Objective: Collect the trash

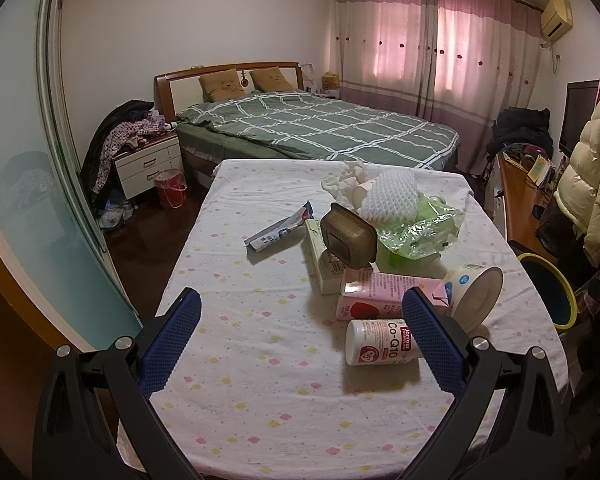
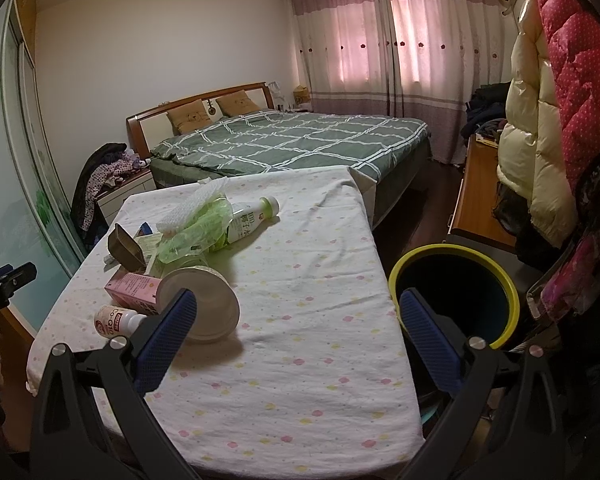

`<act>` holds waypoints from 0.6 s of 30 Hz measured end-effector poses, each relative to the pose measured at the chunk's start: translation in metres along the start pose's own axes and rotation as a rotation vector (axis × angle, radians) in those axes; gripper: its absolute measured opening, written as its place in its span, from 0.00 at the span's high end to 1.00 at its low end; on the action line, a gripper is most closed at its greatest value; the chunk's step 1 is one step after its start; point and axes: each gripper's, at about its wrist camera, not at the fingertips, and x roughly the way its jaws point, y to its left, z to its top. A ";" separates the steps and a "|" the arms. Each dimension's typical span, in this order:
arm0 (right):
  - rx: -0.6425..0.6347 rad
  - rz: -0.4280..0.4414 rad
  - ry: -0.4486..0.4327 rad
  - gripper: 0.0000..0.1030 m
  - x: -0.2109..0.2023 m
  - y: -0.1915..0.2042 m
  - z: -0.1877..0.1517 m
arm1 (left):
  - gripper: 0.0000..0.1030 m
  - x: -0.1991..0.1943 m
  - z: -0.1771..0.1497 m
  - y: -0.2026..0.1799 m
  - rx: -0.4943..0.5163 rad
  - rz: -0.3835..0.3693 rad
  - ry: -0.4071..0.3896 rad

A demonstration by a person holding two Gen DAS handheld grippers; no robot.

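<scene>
Trash lies scattered on a table under a flowered cloth: a white Co-Q10 bottle, a pink carton, a white tub on its side, a brown box, a wrapper, green plastic and white foam netting. My left gripper is open above the cloth, left of the bottle. My right gripper is open too, between the tub and a yellow-rimmed bin. A green-capped bottle lies further back.
The bin stands off the table's right edge. Beyond the table is a bed with a green quilt, a nightstand, a red bucket on the floor, and coats hanging at right over a wooden desk.
</scene>
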 end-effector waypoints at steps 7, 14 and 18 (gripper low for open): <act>0.002 -0.001 0.000 0.06 0.001 -0.001 -0.001 | 0.04 0.001 -0.002 -0.002 0.000 0.002 -0.001; 0.001 0.001 0.001 0.06 0.001 -0.001 -0.001 | 0.04 0.000 -0.003 -0.006 0.010 -0.003 0.002; 0.002 0.000 0.002 0.06 0.001 -0.001 0.000 | 0.04 0.000 -0.003 -0.006 0.013 -0.001 0.003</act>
